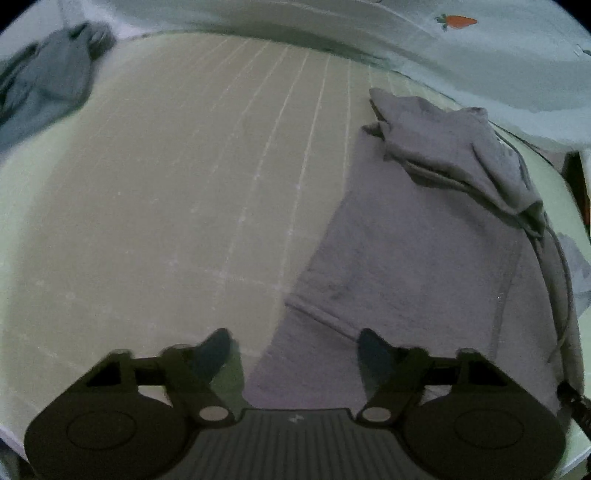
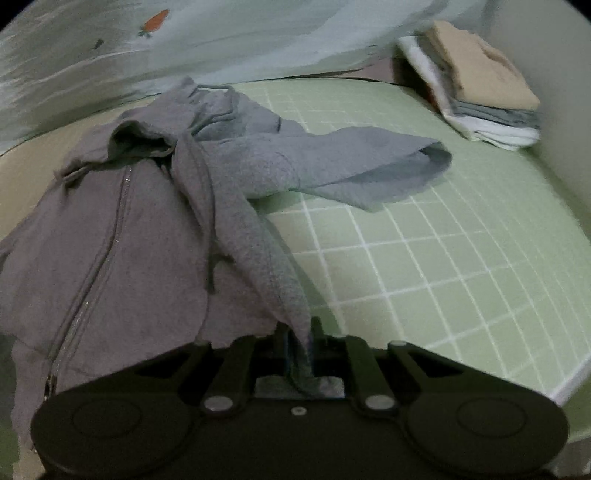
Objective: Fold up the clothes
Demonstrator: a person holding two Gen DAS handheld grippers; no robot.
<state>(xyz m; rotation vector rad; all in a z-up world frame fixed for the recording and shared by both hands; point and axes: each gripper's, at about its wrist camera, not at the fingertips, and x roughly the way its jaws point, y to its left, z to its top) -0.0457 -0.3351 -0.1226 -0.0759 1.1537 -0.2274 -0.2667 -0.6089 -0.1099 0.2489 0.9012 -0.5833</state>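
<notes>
A grey zip hoodie [image 2: 122, 236] lies on a green mat with a white grid [image 2: 443, 236], zipper up, with one sleeve [image 2: 354, 166] stretched to the right. My right gripper [image 2: 298, 338] is shut on a strip of the hoodie's front edge, which runs up from between its fingers. In the left wrist view the hoodie [image 1: 413, 251] lies flat at the right, its hood bunched at the far end. My left gripper [image 1: 295, 350] hangs open just above the hoodie's near left edge, and nothing is pinched between its fingertips [image 1: 218, 350].
A stack of folded clothes [image 2: 484, 88] sits at the mat's far right corner. A dark grey garment [image 1: 48, 85] lies crumpled at the far left. A pale sheet with a carrot print [image 1: 458, 20] lies beyond the mat. The mat's left half [image 1: 166, 203] is bare.
</notes>
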